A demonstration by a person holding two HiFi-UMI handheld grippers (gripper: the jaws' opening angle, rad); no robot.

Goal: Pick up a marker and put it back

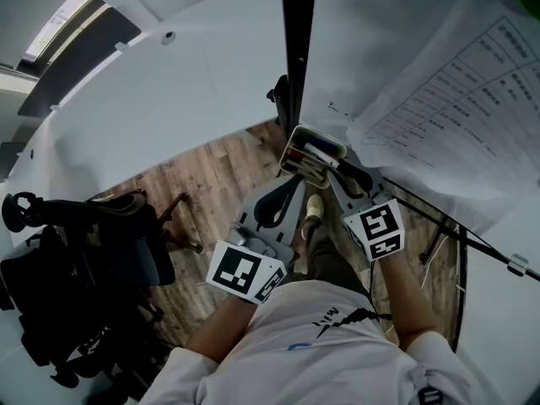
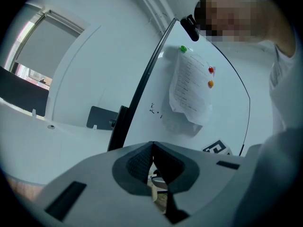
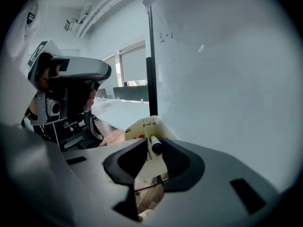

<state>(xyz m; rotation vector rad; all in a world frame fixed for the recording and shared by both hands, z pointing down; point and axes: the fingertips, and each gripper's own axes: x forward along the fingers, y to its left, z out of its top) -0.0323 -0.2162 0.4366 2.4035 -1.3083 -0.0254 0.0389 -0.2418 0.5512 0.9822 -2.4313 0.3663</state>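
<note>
A cream marker tray (image 1: 297,135) hangs at the whiteboard's lower edge with several markers in it. My right gripper (image 1: 342,170) reaches to the tray and is shut on a white marker with a dark cap (image 1: 321,153), which lies over the tray. The right gripper view shows that marker (image 3: 153,144) pinched between the tips, with the tray (image 3: 142,125) just beyond. My left gripper (image 1: 294,188) hangs below the tray, shut and holding nothing. Its jaws meet at the tip (image 2: 153,148) in the left gripper view.
The whiteboard (image 1: 396,49) fills the right side, with a printed sheet (image 1: 472,91) held by magnets. A black stand post (image 1: 297,40) runs up its left edge. A black office chair (image 1: 84,268) stands on the wooden floor at the left.
</note>
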